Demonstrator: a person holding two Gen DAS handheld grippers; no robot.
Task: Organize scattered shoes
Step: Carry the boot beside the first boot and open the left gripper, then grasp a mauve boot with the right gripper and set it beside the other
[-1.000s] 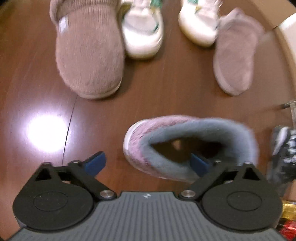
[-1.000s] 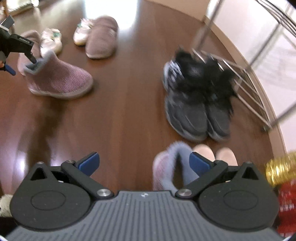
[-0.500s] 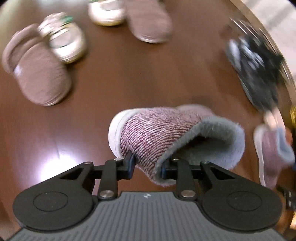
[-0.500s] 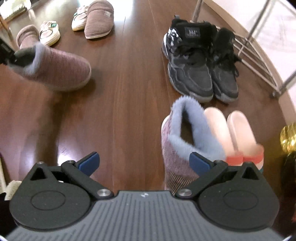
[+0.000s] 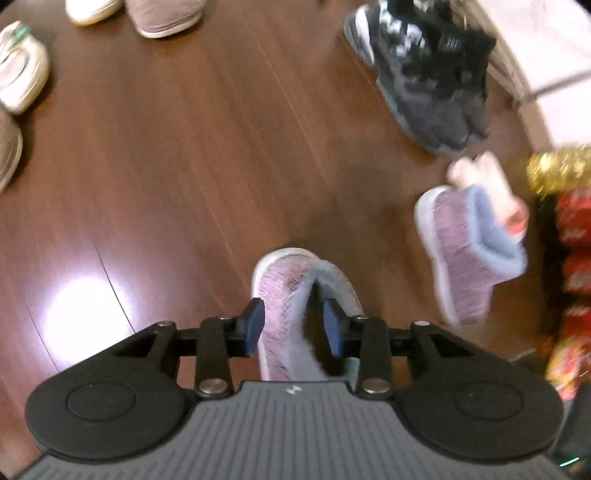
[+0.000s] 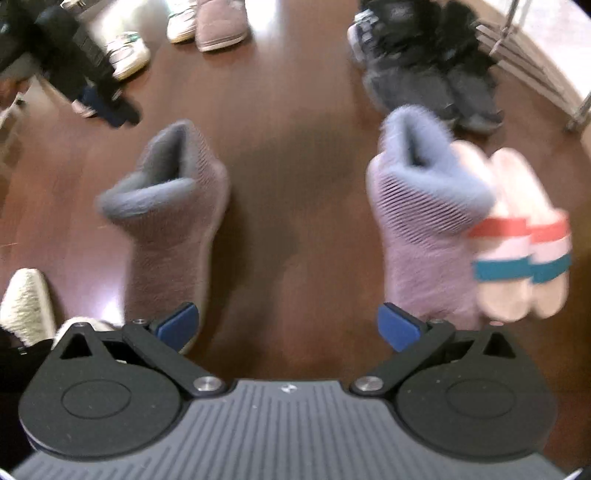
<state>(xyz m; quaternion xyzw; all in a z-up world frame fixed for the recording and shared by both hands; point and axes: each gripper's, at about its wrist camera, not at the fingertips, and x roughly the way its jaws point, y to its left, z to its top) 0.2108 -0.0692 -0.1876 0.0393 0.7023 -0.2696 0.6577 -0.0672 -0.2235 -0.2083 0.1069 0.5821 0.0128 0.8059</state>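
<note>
My left gripper [image 5: 293,325] is shut on the cuff of a purple knit boot with a grey-blue fleece lining [image 5: 284,295] and holds it over the wood floor. That boot also shows in the right wrist view [image 6: 173,218], at the left. Its mate [image 5: 465,254] stands to the right, beside pink striped slippers [image 6: 517,236]; it also shows in the right wrist view [image 6: 421,206]. My right gripper [image 6: 288,326] is open and empty, low over the floor between the two boots.
A pair of black sneakers [image 5: 428,81] stands at the back right near a metal rack [image 6: 532,62]. Brown slippers [image 5: 162,14] and white sneakers [image 5: 22,70] lie at the back left. Red and gold packages [image 5: 572,236] sit at the right edge. A white fluffy slipper [image 6: 26,302] lies low left.
My left gripper closed on the boot's cuff and carried it right, toward its mate. My right gripper drew back from the mate and stayed open.
</note>
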